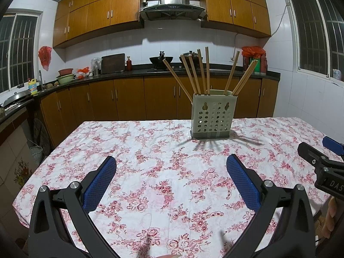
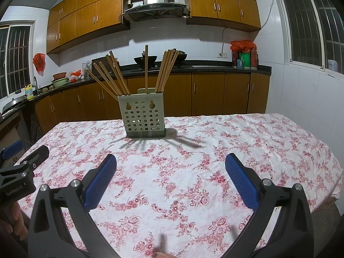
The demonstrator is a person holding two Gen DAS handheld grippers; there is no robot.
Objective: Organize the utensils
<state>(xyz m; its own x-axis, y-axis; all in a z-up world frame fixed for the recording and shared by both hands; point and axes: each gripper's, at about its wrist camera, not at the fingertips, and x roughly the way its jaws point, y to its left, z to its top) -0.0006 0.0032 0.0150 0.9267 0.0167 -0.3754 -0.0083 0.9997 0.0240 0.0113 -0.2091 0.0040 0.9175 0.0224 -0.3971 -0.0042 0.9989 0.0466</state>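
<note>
A pale green perforated utensil holder (image 1: 211, 118) (image 2: 143, 117) stands upright toward the far side of the table with the floral cloth (image 1: 150, 172) (image 2: 215, 161). Several wooden chopsticks (image 1: 200, 73) (image 2: 165, 71) stick up out of it, fanned to both sides. My left gripper (image 1: 171, 165) hovers open over the near part of the cloth, well short of the holder, nothing between its blue pads. My right gripper (image 2: 171, 163) is likewise open and empty, to the right of the left one. Each shows at the edge of the other's view.
Behind the table runs a dark kitchen counter (image 1: 137, 73) with wooden cabinets, woks (image 1: 161, 59) on the stove and a range hood above. A sink and bowls sit at the left. Barred windows flank the room. A hand (image 1: 330, 217) holds the right gripper.
</note>
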